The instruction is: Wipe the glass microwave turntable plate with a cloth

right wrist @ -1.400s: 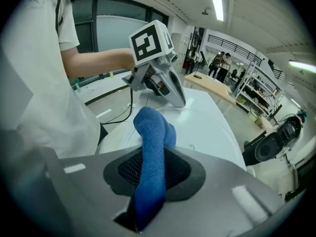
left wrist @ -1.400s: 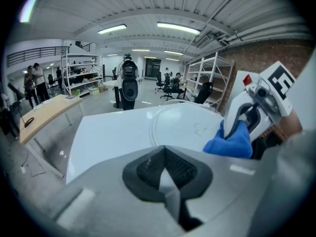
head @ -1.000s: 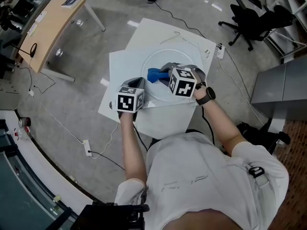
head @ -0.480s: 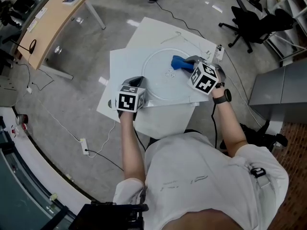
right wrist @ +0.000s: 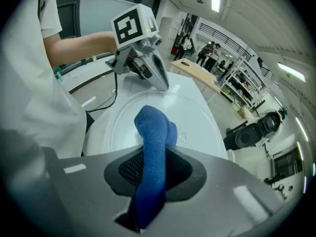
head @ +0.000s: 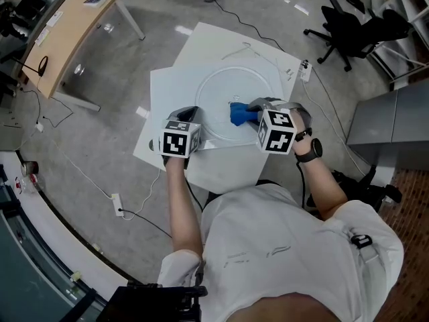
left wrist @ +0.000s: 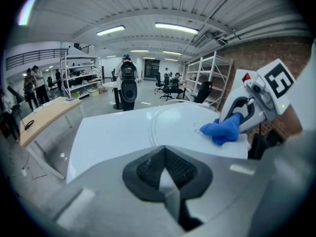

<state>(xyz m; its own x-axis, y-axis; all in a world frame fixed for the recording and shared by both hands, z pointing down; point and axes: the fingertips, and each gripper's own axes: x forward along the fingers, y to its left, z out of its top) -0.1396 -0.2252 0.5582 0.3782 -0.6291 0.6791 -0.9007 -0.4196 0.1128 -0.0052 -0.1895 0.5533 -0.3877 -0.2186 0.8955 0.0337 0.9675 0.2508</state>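
Both jaws of the right hand-held gripper [head: 253, 110] are clenched on a blue cloth [head: 238, 115]. Its free end rests on the glass turntable plate [head: 221, 84], just lower right of the plate's middle. The plate lies flat on the white tabletop [head: 171, 92] at the centre of the head view. The left hand-held gripper [head: 192, 117] has its jaws closed together, tips at the plate's lower-left rim — seemingly steadying it. Wiping looks under way. The next move likely calls for sweeping the cloth over the bare upper and left glass with light pressure — the left keeping the plate from sliding.
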